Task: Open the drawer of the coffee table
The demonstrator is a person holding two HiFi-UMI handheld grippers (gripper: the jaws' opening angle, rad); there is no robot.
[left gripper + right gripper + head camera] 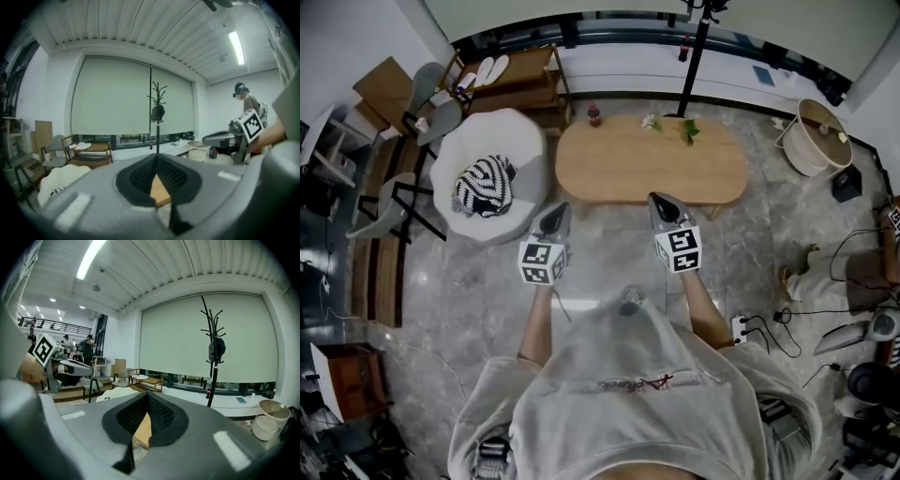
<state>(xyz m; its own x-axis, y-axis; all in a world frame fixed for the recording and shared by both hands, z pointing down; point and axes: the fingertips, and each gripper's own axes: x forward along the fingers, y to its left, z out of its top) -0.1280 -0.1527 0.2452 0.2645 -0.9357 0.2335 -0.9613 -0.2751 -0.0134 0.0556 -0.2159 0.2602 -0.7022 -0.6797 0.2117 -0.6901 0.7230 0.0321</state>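
Note:
The oval wooden coffee table [652,161] stands straight ahead of me on the marble floor; no drawer shows from above. Both grippers hang side by side short of its near edge, touching nothing. My left gripper [557,210] is shut and empty, its tip close to the table's left front corner. My right gripper [660,200] is shut and empty too, its tip at the table's front rim. In the left gripper view the jaws [156,157] meet, with a sliver of the tabletop [159,191] below them. The right gripper view shows the same: closed jaws [148,395] over a strip of the tabletop [143,430].
A white pouf [492,141] with a striped cushion [483,186] sits left of the table. A coat stand [697,56] and a red bottle [594,114] are behind it. A round basket [818,139] is at right, cables and a power strip [740,327] near my right side.

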